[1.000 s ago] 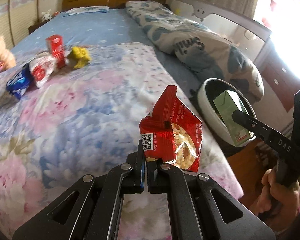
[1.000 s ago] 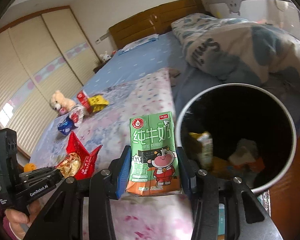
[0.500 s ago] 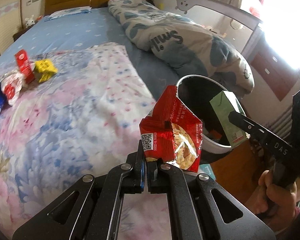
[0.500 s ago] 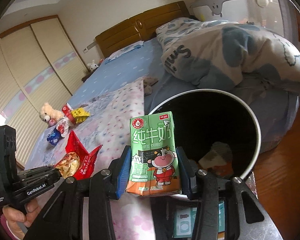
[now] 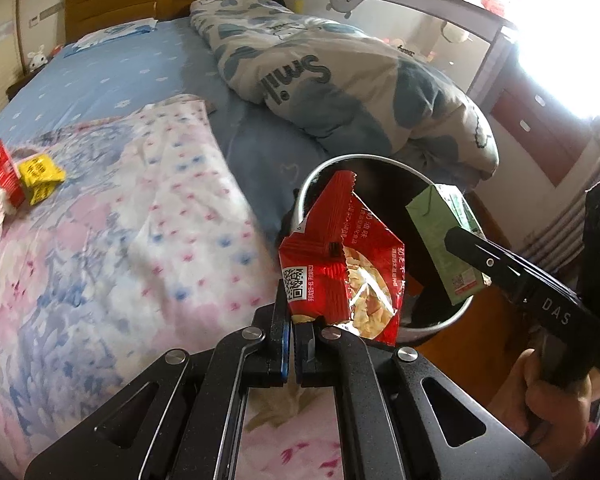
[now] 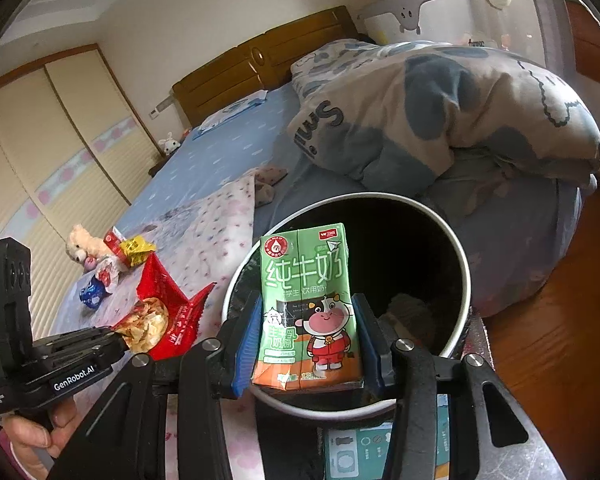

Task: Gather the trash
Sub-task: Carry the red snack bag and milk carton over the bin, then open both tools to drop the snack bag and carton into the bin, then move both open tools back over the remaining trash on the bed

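My left gripper (image 5: 293, 320) is shut on a red snack bag (image 5: 340, 264) and holds it at the near rim of a black trash bin (image 5: 440, 322) beside the bed. My right gripper (image 6: 306, 344) is shut on a green milk carton (image 6: 306, 308) and holds it upright over the bin's mouth (image 6: 458, 248). The carton (image 5: 444, 236) and right gripper also show in the left wrist view. The red bag (image 6: 164, 312) and left gripper (image 6: 116, 338) show in the right wrist view. Some trash lies in the bin (image 6: 410, 308).
More wrappers lie on the floral blanket: a red carton (image 5: 4, 172), a yellow pack (image 5: 40, 176), a white wrapper (image 6: 108, 274), a blue pack (image 6: 92, 294). A teddy bear (image 6: 82, 246) sits near them. A rolled duvet (image 5: 340, 88) lies behind the bin. Wooden floor (image 6: 560, 340) lies to the right.
Both grippers moved toward the bin with their loads. The red bag now overlaps the bin's rim and the milk carton is over its opening.
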